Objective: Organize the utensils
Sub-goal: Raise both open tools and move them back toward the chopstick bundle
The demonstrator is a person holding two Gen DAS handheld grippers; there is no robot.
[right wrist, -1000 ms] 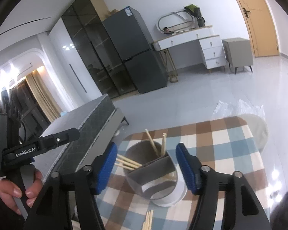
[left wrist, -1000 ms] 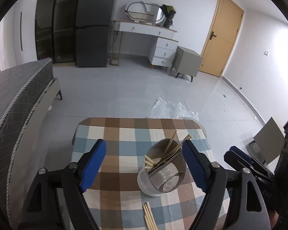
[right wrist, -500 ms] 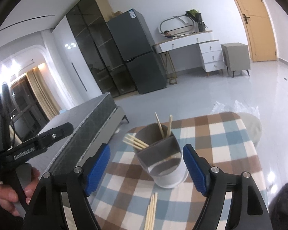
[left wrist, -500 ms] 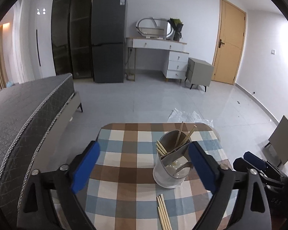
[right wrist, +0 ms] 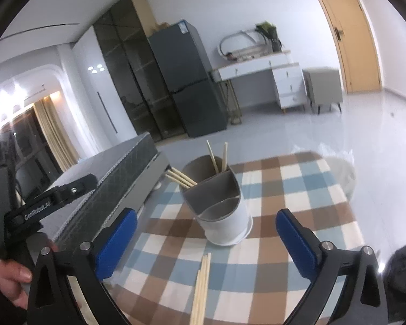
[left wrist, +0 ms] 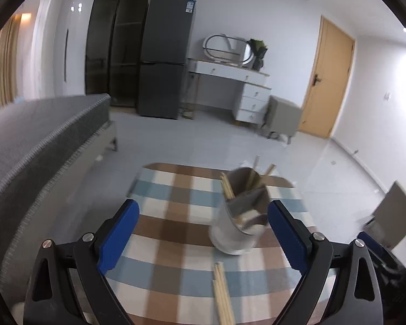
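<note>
A grey and white utensil holder [left wrist: 239,216] [right wrist: 219,203] stands on the checked table [left wrist: 176,257] [right wrist: 297,189], with several wooden chopsticks [right wrist: 184,177] sticking out of its back compartments. More loose chopsticks [left wrist: 223,295] [right wrist: 201,287] lie flat on the cloth in front of it. My left gripper [left wrist: 203,233] is open, pulled back from the holder, nothing between its blue pads. My right gripper [right wrist: 207,239] also hangs back from the holder with its jaws opening wide, and only the table shows between them.
A grey bed [left wrist: 40,146] runs along the table's left side. A dark fridge [left wrist: 165,59], a white dresser [left wrist: 241,86], a grey nightstand [left wrist: 282,119] and a wooden door [left wrist: 327,81] line the far wall. A hand [right wrist: 10,279] holds the left gripper's handle at the left.
Both grippers have drawn back from the holder, which now looks smaller and farther off. The right jaws have spread much wider and the left ones a little wider. More loose chopsticks show.
</note>
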